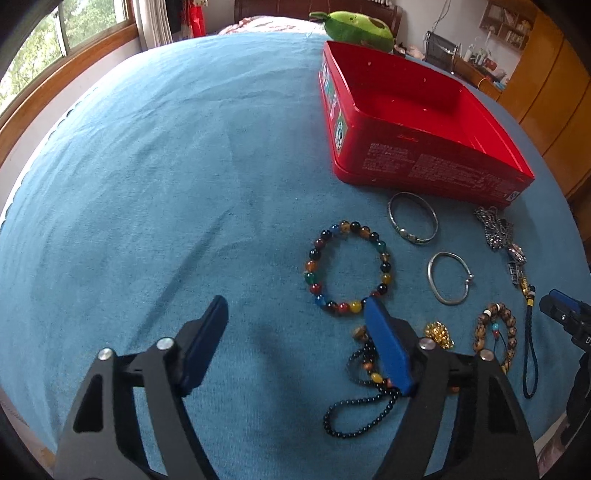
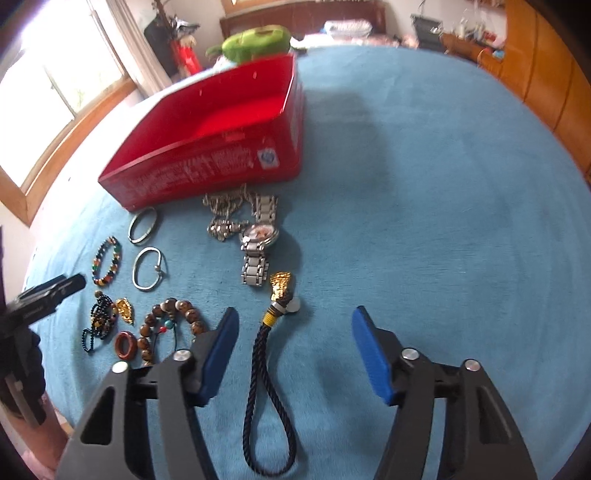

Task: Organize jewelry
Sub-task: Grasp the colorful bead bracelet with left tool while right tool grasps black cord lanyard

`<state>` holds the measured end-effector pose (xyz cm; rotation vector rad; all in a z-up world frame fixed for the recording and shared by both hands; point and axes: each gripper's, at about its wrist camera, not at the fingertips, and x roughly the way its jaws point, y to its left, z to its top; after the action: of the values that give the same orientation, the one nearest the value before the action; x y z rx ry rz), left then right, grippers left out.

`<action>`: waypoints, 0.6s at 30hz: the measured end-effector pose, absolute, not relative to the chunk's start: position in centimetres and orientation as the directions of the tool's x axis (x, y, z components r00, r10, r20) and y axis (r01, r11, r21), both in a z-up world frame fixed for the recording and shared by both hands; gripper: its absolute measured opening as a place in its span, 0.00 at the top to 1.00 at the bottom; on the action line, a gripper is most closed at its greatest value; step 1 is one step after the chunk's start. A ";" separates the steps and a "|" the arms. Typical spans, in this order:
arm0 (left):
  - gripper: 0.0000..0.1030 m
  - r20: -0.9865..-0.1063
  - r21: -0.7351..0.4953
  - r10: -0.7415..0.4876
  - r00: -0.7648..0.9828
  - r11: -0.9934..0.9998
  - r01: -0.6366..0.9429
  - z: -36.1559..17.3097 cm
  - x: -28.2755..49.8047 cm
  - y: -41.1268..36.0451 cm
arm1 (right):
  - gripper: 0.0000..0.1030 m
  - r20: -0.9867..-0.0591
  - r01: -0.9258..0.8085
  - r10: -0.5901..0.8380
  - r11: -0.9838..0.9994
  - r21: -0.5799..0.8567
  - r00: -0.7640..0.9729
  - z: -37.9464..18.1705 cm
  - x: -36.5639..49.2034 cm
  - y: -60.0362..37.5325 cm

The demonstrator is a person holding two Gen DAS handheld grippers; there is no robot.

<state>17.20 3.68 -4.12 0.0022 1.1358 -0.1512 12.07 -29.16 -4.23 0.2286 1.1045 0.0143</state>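
Observation:
An open red tin box [image 1: 436, 162] [image 2: 207, 173] stands on a blue cloth with nothing inside. In front of it lie a multicoloured bead bracelet [image 1: 349, 267] [image 2: 107, 260], two silver bangles [image 1: 413, 217] [image 1: 448, 277], a silver watch [image 2: 258, 243] with a chain, a brown bead bracelet [image 1: 498, 336] [image 2: 170, 317], black beads [image 1: 364, 406] and a dark cord loop with a gold charm [image 2: 269, 387]. My left gripper [image 1: 295, 308] is open above the cloth, its right finger over the black beads. My right gripper [image 2: 293, 319] is open, and the cord loop lies between its fingers, untouched.
A green plush toy [image 1: 356, 26] sits behind the box. A small gold pendant [image 2: 125, 310] and a reddish-brown ring [image 2: 125, 345] lie among the beads. Bare blue cloth [image 1: 166, 184] spreads to the left, and a window and wooden cabinets ring the room.

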 end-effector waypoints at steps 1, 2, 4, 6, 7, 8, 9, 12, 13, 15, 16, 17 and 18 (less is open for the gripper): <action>0.30 -0.910 -0.082 -0.124 0.396 0.989 0.123 -4.5 17.8 3.6 | 0.46 -0.892 0.101 0.127 0.977 0.188 0.433 -4.7 12.6 -29.1; 0.30 -0.914 -0.083 -0.126 0.385 0.988 0.127 -4.8 18.2 3.4 | 0.50 -0.897 0.099 0.126 0.978 0.185 0.424 -5.1 12.9 -29.2; 0.30 -0.918 -0.074 -0.120 0.379 0.988 0.136 -5.1 18.8 3.0 | 0.52 -0.904 0.089 0.134 0.979 0.185 0.407 -5.6 13.6 -29.1; 0.30 -0.918 -0.063 -0.115 0.379 0.987 0.146 -5.2 19.4 2.5 | 0.53 -0.904 0.082 0.125 0.981 0.173 0.410 -5.8 14.0 -29.0; 0.30 -0.918 -0.064 -0.116 0.378 0.987 0.149 -5.2 19.6 2.3 | 0.55 -0.903 0.073 0.122 0.983 0.166 0.411 -5.8 14.2 -28.9; 0.30 -0.919 -0.066 -0.119 0.376 0.986 0.151 -5.2 19.8 2.1 | 0.56 -0.904 0.067 0.123 0.984 0.165 0.410 -5.9 14.4 -28.7; 0.30 -0.920 -0.070 -0.124 0.373 0.985 0.156 -5.2 20.1 1.9 | 0.57 -0.905 0.062 0.126 0.984 0.165 0.407 -6.0 14.6 -28.6; 0.35 -0.923 -0.078 -0.139 0.359 0.981 0.180 -5.3 20.5 1.1 | 0.62 -0.912 0.024 0.089 0.994 0.108 0.401 -6.3 15.2 -27.2; 0.39 -0.923 -0.077 -0.140 0.358 0.980 0.185 -5.3 20.5 0.9 | 0.66 -0.912 0.018 0.081 0.995 0.097 0.401 -6.3 15.2 -26.9; 0.47 -0.924 -0.087 -0.152 0.350 0.977 0.197 -5.4 20.5 0.4 | 0.73 -0.913 -0.002 0.075 0.997 0.081 0.401 -6.4 15.1 -26.4; 0.53 -0.925 -0.095 -0.161 0.344 0.975 0.201 -5.4 20.6 0.2 | 0.76 -0.912 -0.008 0.071 0.997 0.074 0.404 -6.4 15.1 -26.2; 0.59 -0.926 -0.098 -0.164 0.341 0.975 0.201 -5.4 20.6 0.0 | 0.77 -0.911 -0.013 0.064 0.998 0.065 0.408 -6.4 14.8 -25.9; 0.62 -0.927 -0.098 -0.162 0.338 0.975 0.200 -5.5 20.8 -0.2 | 0.77 -0.909 -0.020 0.055 0.998 0.052 0.413 -6.4 14.8 -25.6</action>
<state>20.76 -0.19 -5.46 0.0353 1.2030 -0.2359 14.76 -25.58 -6.45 0.0347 1.1445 0.0470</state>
